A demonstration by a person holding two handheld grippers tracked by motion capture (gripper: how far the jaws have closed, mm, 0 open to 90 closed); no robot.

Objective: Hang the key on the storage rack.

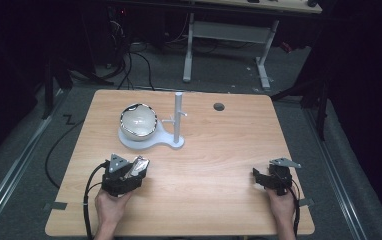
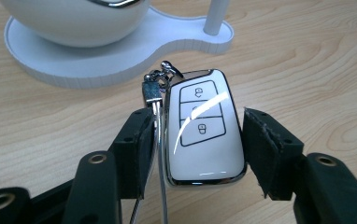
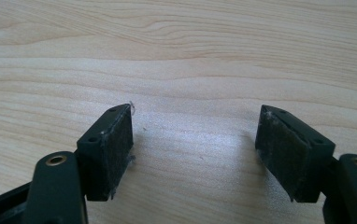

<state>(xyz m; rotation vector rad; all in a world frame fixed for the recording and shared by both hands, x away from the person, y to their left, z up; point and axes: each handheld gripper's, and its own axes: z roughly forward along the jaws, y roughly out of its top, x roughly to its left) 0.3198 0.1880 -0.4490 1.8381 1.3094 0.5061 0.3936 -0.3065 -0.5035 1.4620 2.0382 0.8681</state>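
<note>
The car key fob [image 2: 204, 128] sits between the two black jaws of the left gripper [image 2: 197, 149], white-faced with a chrome rim and three outlined buttons. The pads grasp it by its long edges; on the left side a thin metal ring wire runs down between pad and fob, so that pad's contact is partly hidden. Whether the fob rests on the table or is lifted off it is hard to judge here. At the fob's far end hangs a small metal clasp [image 2: 157, 84], its shape hard to read against the glare. The icons on the buttons are washed out by a bright reflection.

In the high view the fob [image 1: 139, 166] shows as a pale glinting shape at the front of the left gripper [image 1: 129, 172], near the table's front-left part, with the person's left hand [image 1: 111, 205] behind it — the forearm is cut off by the bottom edge.

Just beyond the fob stands a white stand [image 1: 166, 141] with a flat base and a thin upright post [image 1: 178, 117]; a white bowl with a chrome rim [image 1: 138, 121] sits on the base. In the left gripper view the bowl [image 2: 78, 18] and the post are both cut off at the top.

Well apart, at the table's front right, the right gripper [image 1: 264, 179] lies on the wooden table [image 1: 219, 150]. Its jaws stand released — bare wood grain between them [image 3: 195, 140].
</note>
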